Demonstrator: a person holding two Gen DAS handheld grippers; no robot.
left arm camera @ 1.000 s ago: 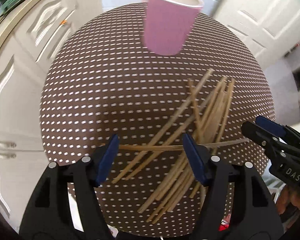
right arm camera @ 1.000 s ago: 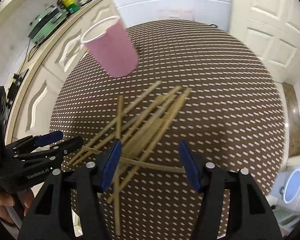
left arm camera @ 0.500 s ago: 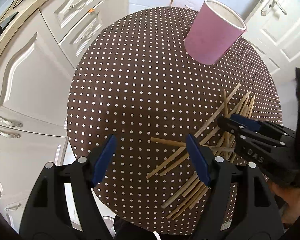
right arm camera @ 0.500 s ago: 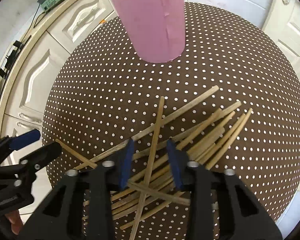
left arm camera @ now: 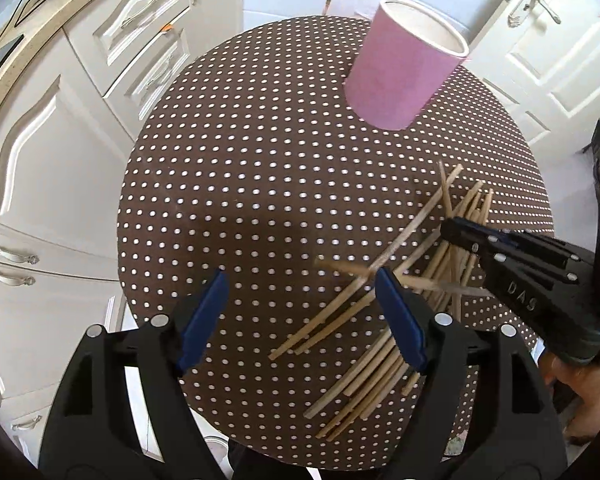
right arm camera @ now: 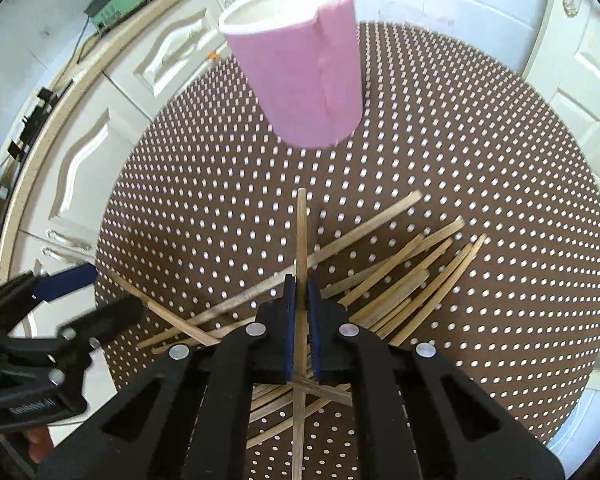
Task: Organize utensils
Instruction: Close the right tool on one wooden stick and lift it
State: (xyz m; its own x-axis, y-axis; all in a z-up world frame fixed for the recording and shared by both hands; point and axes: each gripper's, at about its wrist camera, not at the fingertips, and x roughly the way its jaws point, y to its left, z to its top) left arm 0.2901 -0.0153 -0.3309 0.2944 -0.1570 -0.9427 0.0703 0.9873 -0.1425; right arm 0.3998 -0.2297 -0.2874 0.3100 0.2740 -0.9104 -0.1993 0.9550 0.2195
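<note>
Closed just now on one chopstick (right arm camera: 300, 236), the right gripper (right arm camera: 299, 286) risks its long end being snagged under crossing sticks when lifted, while the left gripper (left arm camera: 300, 312) is held open, empty

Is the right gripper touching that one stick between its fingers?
Touching. In the right wrist view the right gripper has just been closing, and its blue pads press both sides of the stick, which points toward the pink cup.

Matt wooden chopsticks (right arm camera: 396, 268), pink paper cup (right arm camera: 300, 76), dotted cloth-covered table (left arm camera: 236, 184).
</note>
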